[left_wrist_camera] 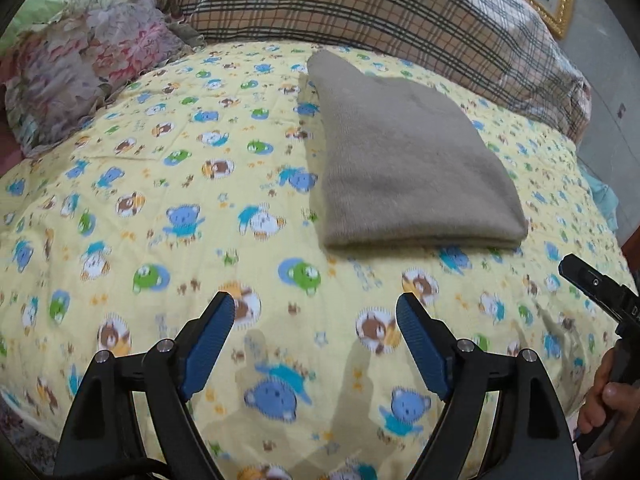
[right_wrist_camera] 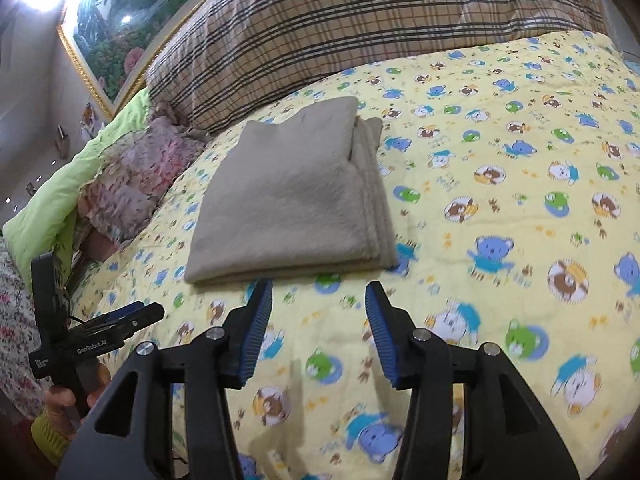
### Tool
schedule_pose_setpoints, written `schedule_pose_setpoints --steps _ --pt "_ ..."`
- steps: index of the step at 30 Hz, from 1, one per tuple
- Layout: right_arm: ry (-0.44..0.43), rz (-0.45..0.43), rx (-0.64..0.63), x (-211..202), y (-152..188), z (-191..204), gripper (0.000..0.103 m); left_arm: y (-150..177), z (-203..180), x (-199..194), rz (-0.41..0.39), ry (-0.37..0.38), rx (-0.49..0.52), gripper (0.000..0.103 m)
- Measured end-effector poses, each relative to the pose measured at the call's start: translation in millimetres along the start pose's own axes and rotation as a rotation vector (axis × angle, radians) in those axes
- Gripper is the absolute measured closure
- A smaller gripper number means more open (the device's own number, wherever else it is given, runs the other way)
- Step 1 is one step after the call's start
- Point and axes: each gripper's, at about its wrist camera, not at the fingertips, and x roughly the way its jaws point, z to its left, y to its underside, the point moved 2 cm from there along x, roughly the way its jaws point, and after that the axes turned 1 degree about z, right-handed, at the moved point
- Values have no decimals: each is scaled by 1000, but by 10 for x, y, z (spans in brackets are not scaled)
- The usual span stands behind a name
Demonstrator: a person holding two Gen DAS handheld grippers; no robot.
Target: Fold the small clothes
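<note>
A beige fleece cloth (left_wrist_camera: 412, 160) lies folded in a neat rectangle on the yellow bear-print bedspread (left_wrist_camera: 160, 200). It also shows in the right wrist view (right_wrist_camera: 292, 196), its layered edges at the right side. My left gripper (left_wrist_camera: 316, 308) is open and empty, hovering over the bedspread a little short of the cloth's near edge. My right gripper (right_wrist_camera: 318, 290) is open and empty, just in front of the cloth's near edge. The right gripper's body shows at the right edge of the left wrist view (left_wrist_camera: 600, 288). The left gripper shows at the lower left of the right wrist view (right_wrist_camera: 132, 316).
A plaid pillow (left_wrist_camera: 360, 4) lies along the head of the bed. A floral cushion (left_wrist_camera: 80, 64) and a green quilt (right_wrist_camera: 44, 208) sit at the left side. A gold-framed picture (right_wrist_camera: 116, 28) hangs on the wall. The bedspread (right_wrist_camera: 500, 220) stretches wide to the right.
</note>
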Motion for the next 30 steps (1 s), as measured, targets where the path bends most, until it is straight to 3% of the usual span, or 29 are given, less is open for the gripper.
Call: schedule_pose_setpoints --steps 9,14,20,24,30 --pt "-3 -6 -58 -74 308 151 41 305 -190 -108 -20 -25 82 19" --pt "17 -18 -88 -167 440 187 26 391 -178 -131 -29 -34 85 18" --pt "39 -12 -112 -190 588 214 22 436 -191 -214 -88 -90 132 18" --pt "60 -33 -140 -191 563 271 20 415 -258 -241 -83 -61 167 18" --pt "68 -120 -240 -355 369 499 12 141 -247 -548 -220 -94 158 18"
